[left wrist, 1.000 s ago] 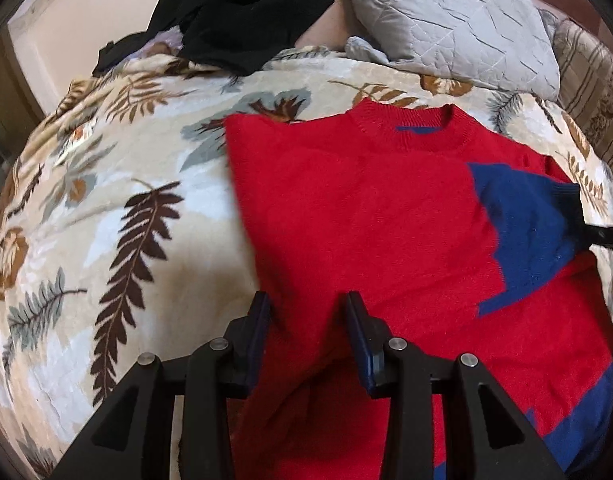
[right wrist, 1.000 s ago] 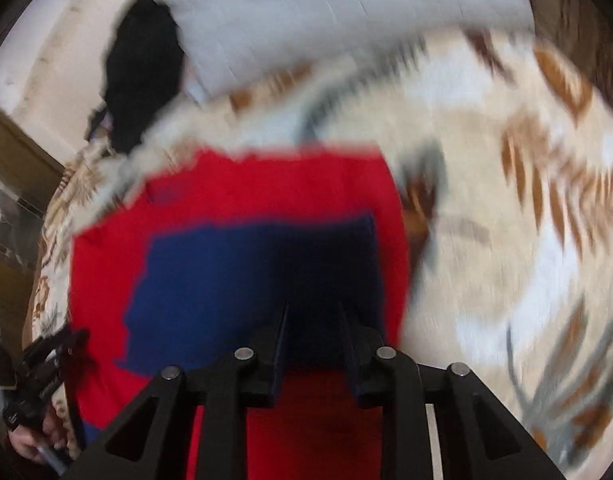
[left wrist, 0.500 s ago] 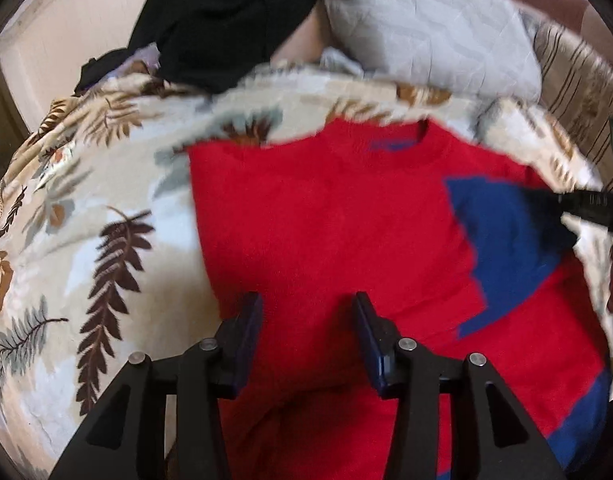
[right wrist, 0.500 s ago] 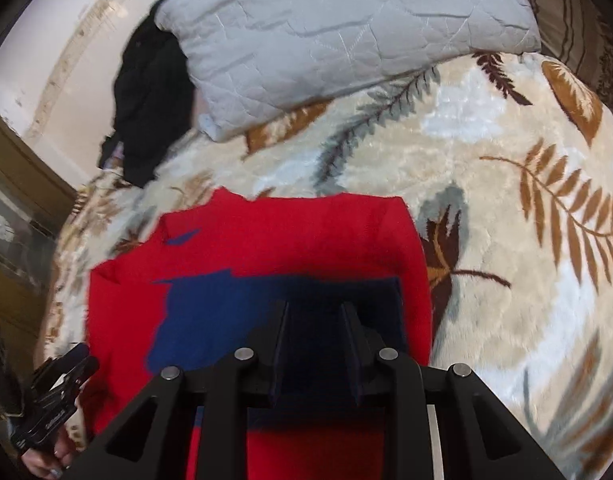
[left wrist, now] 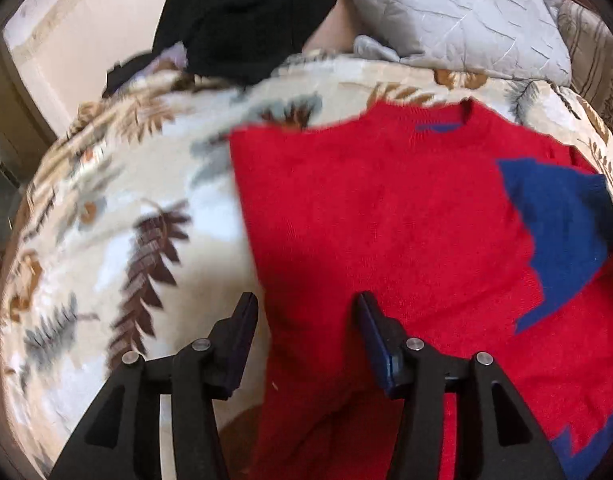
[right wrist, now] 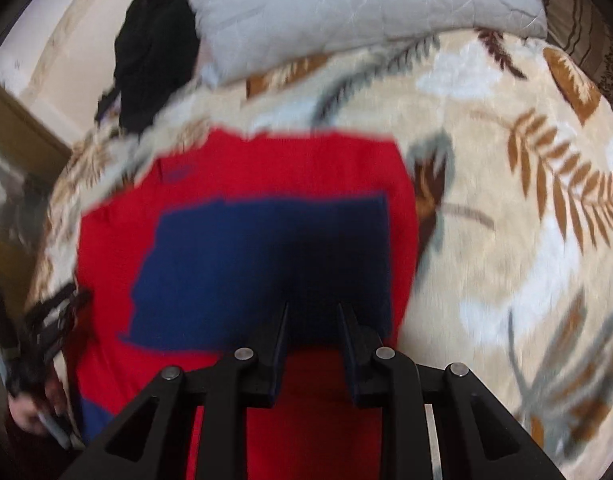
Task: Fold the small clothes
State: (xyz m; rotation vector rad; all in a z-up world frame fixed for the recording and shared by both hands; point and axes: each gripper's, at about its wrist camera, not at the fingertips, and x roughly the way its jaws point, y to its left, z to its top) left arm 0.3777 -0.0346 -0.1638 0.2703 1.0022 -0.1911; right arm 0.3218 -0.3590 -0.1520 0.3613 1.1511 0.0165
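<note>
Sweater spread on the leaf-print blanket, both grippers over it

Sweater, red with dark blue patches, lies flat on a blanket printed with brown and grey leaves that covers the bed. In the left wrist view its collar sits at 12 o'clock, and a blue sleeve is folded in across the body at 3 o'clock. More blue shows at the hem near 5 o'clock. The sweater's left edge runs from 11 o'clock down to 6 o'clock, with bare blanket beside it.

The left gripper is spread wide, its fingers hanging over the sweater's lower left edge: one finger above the blanket, the other above red knit. Nothing is caught between them.

In the right wrist view, which is blurred, the blue sleeve fills the middle of the red body. The right gripper is narrowed, its fingers close together with a gap left, and dark blue fabric shows in that gap. Whether the fabric is pinched I cannot tell. The left gripper appears again at 9 o'clock there, beside the sweater's far edge.

At 12 o'clock in both views a grey quilted pillow rests at the head of the bed. A heap of black clothes lies at 11 o'clock, touching the pillow.
</note>
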